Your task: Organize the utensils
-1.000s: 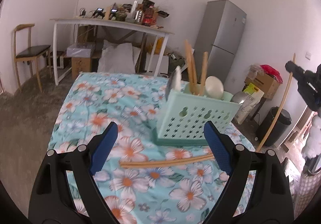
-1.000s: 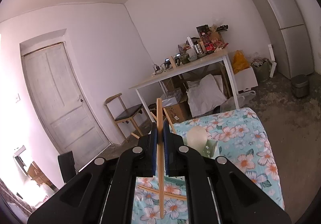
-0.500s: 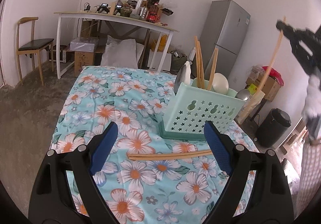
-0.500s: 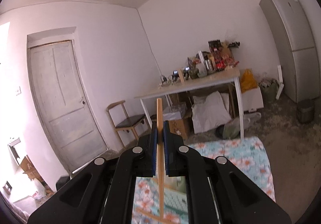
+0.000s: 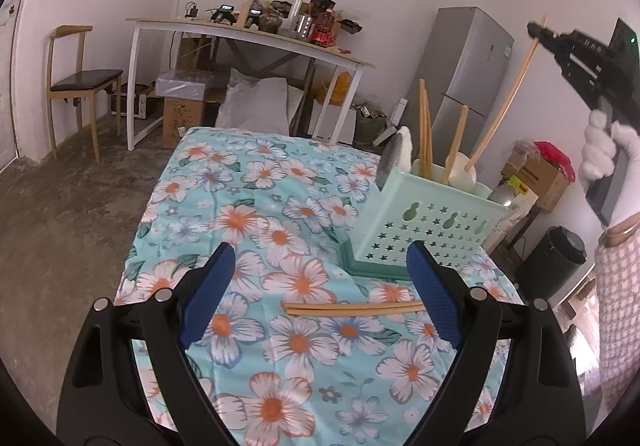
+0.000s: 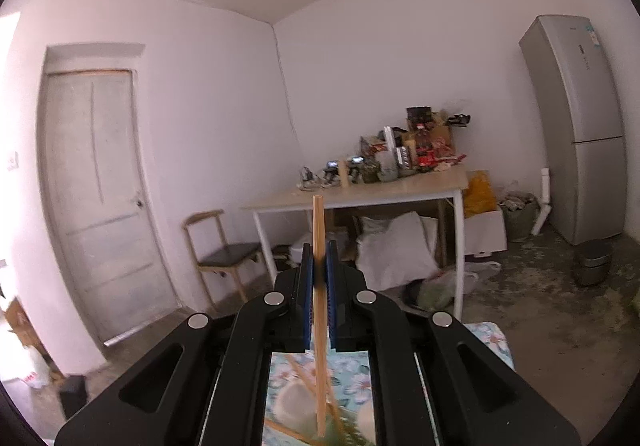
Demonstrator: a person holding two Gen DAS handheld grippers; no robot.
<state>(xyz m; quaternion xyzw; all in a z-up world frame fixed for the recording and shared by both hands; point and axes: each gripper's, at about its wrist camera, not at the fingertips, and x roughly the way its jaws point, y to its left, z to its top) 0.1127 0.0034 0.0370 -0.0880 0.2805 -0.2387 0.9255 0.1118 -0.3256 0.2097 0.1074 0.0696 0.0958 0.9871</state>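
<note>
Closest in, the left tool (image 5: 320,282) hangs low over the floral cloth (image 5: 260,230), its blue pads (image 5: 208,298) spread wide with nothing between them. Just beyond the pads, a pair of wooden chopsticks (image 5: 352,309) lies flat on the cloth, side by side, running crosswise; the right-hand end reaches the inner face of the right pad as seen from this camera, though whether it touches is hard to call.

A little further on stands the mint-green utensil caddy (image 5: 424,222), star holes punched in its side, sitting on the right half of the desk (image 5: 192,174). Inside it stand several wooden sticks (image 5: 424,130) leaning up, plus a pale rounded spoon head (image 5: 464,174) and a grey-and-white utensil (image 5: 394,156) at its left corner.

Up at the right, the right tool (image 5: 534,31), gripped by a white-gloved hand (image 5: 604,150), sits high above the caddy. It is clamped on a single chopstick (image 5: 504,102), which slants down so that its lower tip meets the caddy's open top beside the spoon head. From the right wrist view, that tool (image 6: 319,286) has its blue pads pressed tight on the stick (image 6: 319,306), which stands nearly upright, with the caddy's contents blurred below.

Beyond it all: a white-legged table (image 5: 248,34) piled with clutter, a wooden chair (image 5: 80,82), a grey fridge (image 5: 468,78), and a pale door (image 6: 96,198).
</note>
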